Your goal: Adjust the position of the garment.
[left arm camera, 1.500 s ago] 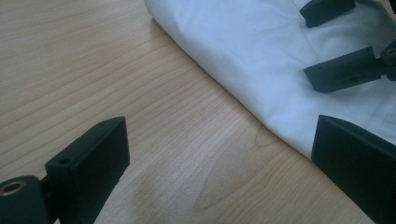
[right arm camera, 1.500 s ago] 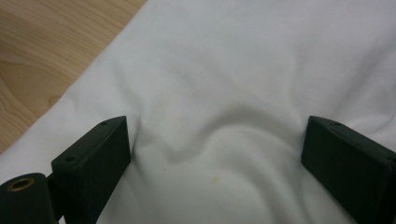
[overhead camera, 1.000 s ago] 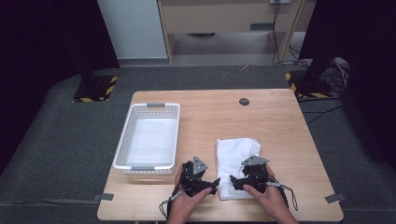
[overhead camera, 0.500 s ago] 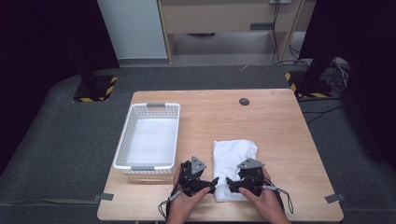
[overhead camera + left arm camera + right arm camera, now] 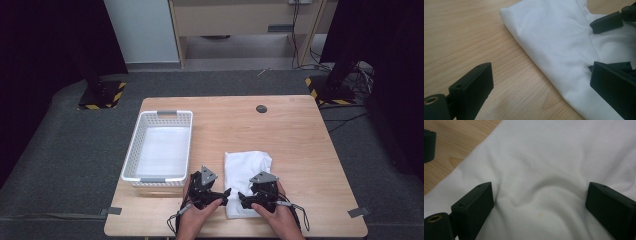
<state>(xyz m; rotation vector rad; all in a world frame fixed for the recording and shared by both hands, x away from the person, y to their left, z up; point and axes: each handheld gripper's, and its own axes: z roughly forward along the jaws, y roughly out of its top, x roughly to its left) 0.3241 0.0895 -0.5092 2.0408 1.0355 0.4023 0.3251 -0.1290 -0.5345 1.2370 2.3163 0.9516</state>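
Note:
A white folded cloth (image 5: 248, 167) lies on the wooden table (image 5: 295, 142), right of centre near the front edge. My left gripper (image 5: 224, 195) is low at the cloth's near left edge, jaws open; in the left gripper view (image 5: 541, 85) one jaw is over bare wood and the other over the cloth (image 5: 564, 42). My right gripper (image 5: 243, 199) rests on the cloth's near end, open. In the right gripper view (image 5: 540, 205) its jaws straddle a raised wrinkle of cloth (image 5: 554, 170). The two grippers' tips point at each other, close together.
A white plastic basket (image 5: 165, 113) with a white liner stands on the table's left half, just left of my left hand. A small black disc (image 5: 261, 108) sits in the tabletop at the far middle. Bare wood lies right of the cloth.
My right gripper has slid left and nearer along the cloth's near end, closing on the left gripper. The cloth has shifted slightly left and wrinkled. The left gripper has barely moved.

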